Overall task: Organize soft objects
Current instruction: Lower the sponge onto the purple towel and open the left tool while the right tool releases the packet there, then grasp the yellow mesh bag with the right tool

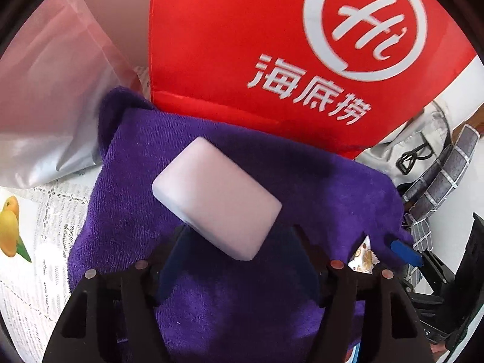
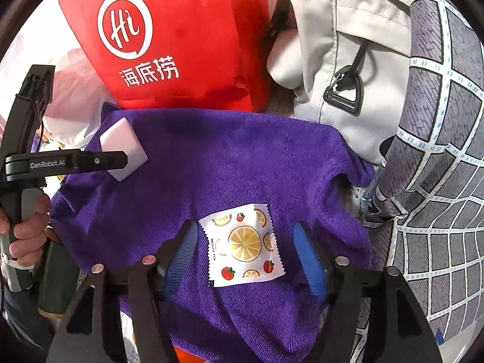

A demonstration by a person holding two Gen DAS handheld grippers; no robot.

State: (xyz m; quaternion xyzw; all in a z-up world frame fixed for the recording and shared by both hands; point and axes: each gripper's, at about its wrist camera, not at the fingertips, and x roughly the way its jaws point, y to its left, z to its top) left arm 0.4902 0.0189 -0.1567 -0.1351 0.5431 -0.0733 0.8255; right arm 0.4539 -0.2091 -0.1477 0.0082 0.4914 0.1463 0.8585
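The left gripper (image 1: 239, 242) stands spread low in its frame, a pale block (image 1: 216, 198) lying loose between its fingers on the purple towel (image 1: 317, 181). The right gripper (image 2: 246, 257) is spread too, at the bottom centre of its view, its blue pads (image 2: 310, 260) clear of the fruit-printed sachet (image 2: 242, 243) resting flat on the same towel. Above the towel stands a red bag (image 2: 169, 36). A grey backpack (image 2: 338, 60) fills the upper right, a checked cloth (image 2: 438, 181) the right edge.
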